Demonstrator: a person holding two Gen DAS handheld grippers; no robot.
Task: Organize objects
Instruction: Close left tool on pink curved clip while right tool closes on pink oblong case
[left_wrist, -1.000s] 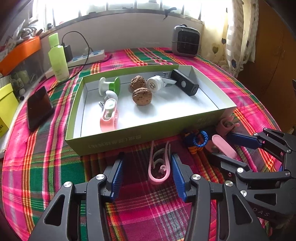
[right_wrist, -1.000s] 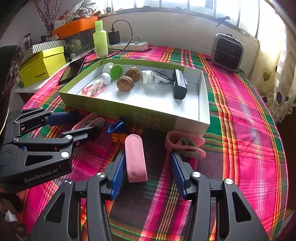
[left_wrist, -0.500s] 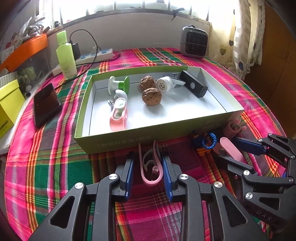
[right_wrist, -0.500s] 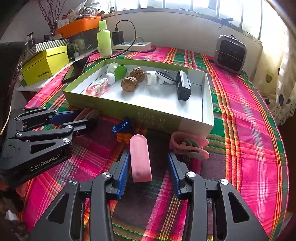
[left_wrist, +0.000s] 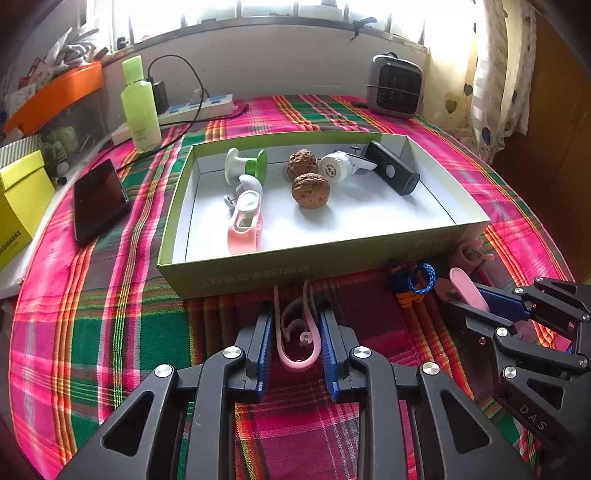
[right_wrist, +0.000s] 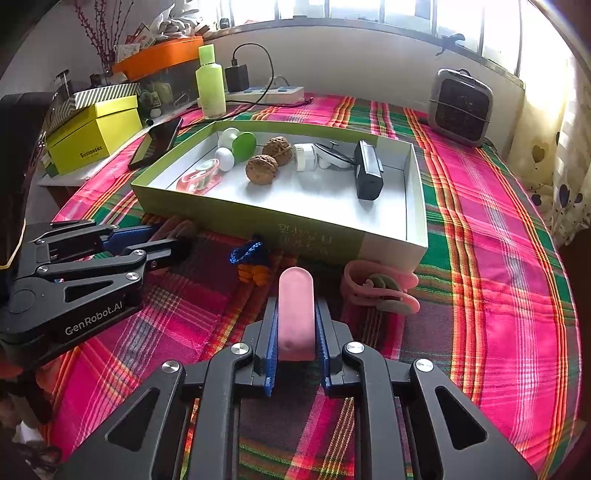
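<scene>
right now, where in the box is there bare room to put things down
The box has bare floor along its near wall, from the pink clip across to the right wall, in front of the walnuts and black gadget. The far left end is crowded: green spool, clip, walnuts, white cap.

Behind the green box's near wall (left_wrist: 332, 266), the tips of the pink clip (left_wrist: 297, 332) cannot be made out. The print on that wall is too blurred to read. Right of the box, the pink holder (left_wrist: 471, 254) is half hidden. The yellow box (left_wrist: 18, 206) is cut by the picture's left edge.
</scene>
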